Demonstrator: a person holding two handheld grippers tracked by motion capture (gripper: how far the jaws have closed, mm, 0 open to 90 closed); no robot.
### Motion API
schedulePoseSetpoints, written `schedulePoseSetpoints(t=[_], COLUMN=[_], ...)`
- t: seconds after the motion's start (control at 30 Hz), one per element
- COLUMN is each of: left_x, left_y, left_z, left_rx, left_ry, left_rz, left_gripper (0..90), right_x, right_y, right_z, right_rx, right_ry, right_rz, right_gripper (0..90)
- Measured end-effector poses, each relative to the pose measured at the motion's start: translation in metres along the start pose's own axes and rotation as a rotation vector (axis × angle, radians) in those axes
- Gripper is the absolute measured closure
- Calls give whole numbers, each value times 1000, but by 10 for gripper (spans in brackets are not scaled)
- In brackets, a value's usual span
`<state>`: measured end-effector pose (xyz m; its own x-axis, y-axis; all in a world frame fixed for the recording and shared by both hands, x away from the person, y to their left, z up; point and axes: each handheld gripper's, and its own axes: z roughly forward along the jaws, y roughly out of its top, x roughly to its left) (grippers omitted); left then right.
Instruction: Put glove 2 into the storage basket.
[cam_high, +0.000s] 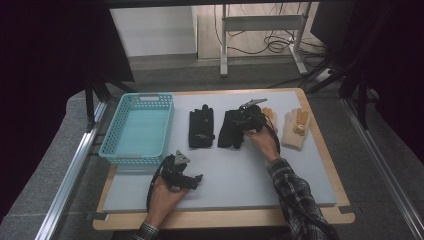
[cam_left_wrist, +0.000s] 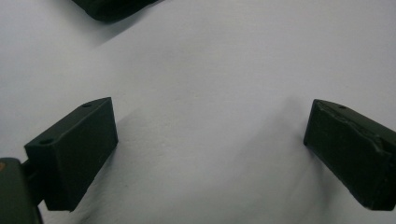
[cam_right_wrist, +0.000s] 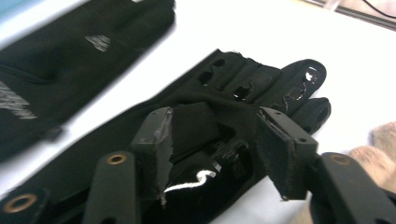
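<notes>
Two black gloves lie side by side mid-table: one (cam_high: 201, 127) nearer the basket, the other (cam_high: 231, 131) under my right gripper (cam_high: 245, 122). In the right gripper view, that gripper (cam_right_wrist: 217, 140) has its jaws closed in on a bunched fold of this black glove (cam_right_wrist: 243, 79), fabric filling the gap; the other black glove (cam_right_wrist: 70, 56) lies beyond it, blurred. My left gripper (cam_high: 197, 180) rests low near the front of the grey mat. In the left gripper view the left gripper (cam_left_wrist: 210, 144) stands wide open over bare mat with nothing between its jaws.
A turquoise basket (cam_high: 147, 97) sits at the left of the mat (cam_high: 240, 185), nothing showing inside it. Two beige gloves with orange fingers (cam_high: 296, 130) (cam_high: 270, 116) lie right of the black ones; one beige glove (cam_right_wrist: 378, 144) is close beside the right jaw. A dark edge (cam_left_wrist: 112, 7) shows ahead of the left gripper.
</notes>
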<state>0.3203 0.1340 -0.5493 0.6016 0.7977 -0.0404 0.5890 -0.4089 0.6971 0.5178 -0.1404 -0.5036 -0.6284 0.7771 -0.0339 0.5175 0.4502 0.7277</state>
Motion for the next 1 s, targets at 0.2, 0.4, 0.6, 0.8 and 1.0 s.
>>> schedulePoseSetpoints(t=[0.2,0.4,0.6,0.8,1.0], left_x=[0,0,0,0,0], left_y=[0,0,0,0,0], left_z=[0,0,0,0,0], left_rx=[-1,-1,-1,-1,1], left_ry=[-1,0,0,-1,0], left_rz=[-2,-2,-3,-2,-1], left_gripper=[30,30,30,30,30], right_x=[-4,-11,-4,-2,5], right_y=[-3,-7,-3,2,10], right_z=[20,19,15,2,-29], right_rx=[70,56,60,26,-23], right_ry=[-9,78,51,61,113], right_rz=[10,100,50,46,34], right_gripper=[500,815,838,840,840])
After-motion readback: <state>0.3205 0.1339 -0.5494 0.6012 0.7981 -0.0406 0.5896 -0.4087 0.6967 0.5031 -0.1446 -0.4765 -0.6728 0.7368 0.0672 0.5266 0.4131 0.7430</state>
